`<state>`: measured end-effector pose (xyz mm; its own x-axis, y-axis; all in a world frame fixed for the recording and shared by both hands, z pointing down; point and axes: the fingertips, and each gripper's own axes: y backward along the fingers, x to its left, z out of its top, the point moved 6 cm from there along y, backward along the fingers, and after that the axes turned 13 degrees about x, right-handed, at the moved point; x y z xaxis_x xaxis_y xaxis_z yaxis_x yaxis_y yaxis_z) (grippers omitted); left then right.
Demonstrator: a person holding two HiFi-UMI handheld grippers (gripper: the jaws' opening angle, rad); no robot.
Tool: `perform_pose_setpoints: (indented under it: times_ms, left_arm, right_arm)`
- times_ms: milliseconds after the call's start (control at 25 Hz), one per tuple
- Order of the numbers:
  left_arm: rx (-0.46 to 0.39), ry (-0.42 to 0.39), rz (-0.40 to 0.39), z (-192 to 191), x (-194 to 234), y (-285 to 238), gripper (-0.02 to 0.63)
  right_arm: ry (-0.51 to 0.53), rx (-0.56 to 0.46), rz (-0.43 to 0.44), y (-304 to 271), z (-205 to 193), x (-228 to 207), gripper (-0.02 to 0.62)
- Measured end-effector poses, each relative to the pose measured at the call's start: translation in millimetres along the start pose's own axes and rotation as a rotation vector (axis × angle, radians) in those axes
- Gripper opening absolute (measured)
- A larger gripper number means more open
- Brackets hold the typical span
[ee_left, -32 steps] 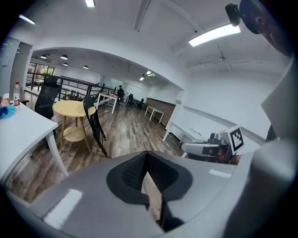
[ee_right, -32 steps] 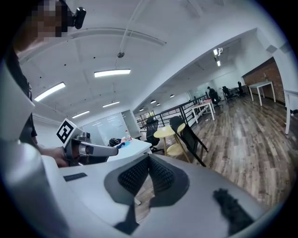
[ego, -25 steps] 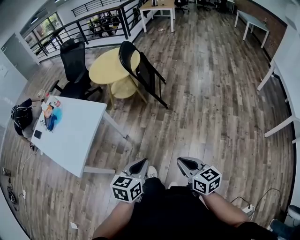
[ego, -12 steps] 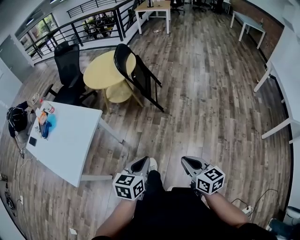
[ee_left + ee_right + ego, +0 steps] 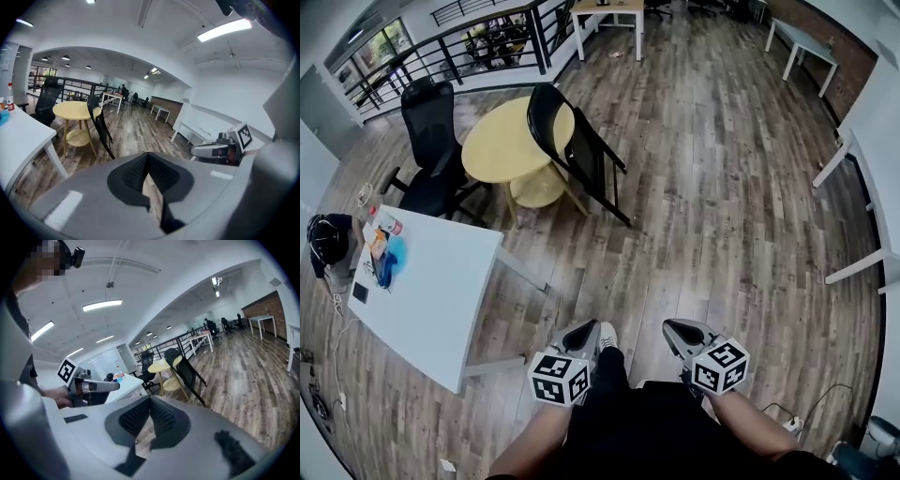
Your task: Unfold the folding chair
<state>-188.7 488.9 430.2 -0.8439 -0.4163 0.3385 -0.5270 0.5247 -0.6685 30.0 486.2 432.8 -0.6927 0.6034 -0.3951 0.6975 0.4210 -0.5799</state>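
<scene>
Looking down on brown wood-plank floor (image 5: 731,206) of open office. Near left: white rectangular table on white legs (image 5: 431,291). Far, left of centre: round pale-yellow wooden table with lower shelf (image 5: 497,145). Leaning against right edge of that round table: black folding chair with rounded back (image 5: 581,150), folded flat, feet on floor, tilted toward tabletop, well apart from both grippers. Left of round table: black mesh office chair on castors (image 5: 431,122). Beyond both, along far left: black metal railing (image 5: 441,61). Far centre: light wooden desk (image 5: 609,11). Right edge: white desks on white legs (image 5: 862,141).

Near bottom, held out side by side over floor, pointing toward far side: grey left gripper with black-and-white marker cube (image 5: 581,333) and matching grey right gripper (image 5: 680,330), near each other, not touching. Left gripper view: black ribbed pads (image 5: 136,171) pressed together, nothing between. Right gripper view: same, pads (image 5: 164,417) closed tip to tip, empty. Between the two grippers: white shoe toe (image 5: 607,336).

On far left corner of white table: red-capped clear bottle (image 5: 389,223), blue item (image 5: 391,258), flat black item (image 5: 360,292). Left of table: black bag (image 5: 326,239). Near right on floor: white power strip with cable (image 5: 792,425).
</scene>
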Motion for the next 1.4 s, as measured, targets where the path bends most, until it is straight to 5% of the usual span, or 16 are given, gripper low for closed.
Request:
perform_pose_setpoints:
  times_ms: [720,1400]
  left_arm:
    - [-0.040,0.001,0.022,101.9,118.0,-33.7,0.008]
    - [-0.066,-0.001,0.004,152.5,207.3,-51.2,0.008]
  right_arm:
    - [0.045,0.034,-0.003,-101.2,112.2,-31.9,0.000]
    - [0.081,0.022,-0.044,-173.6,190.2,-43.0,0.000]
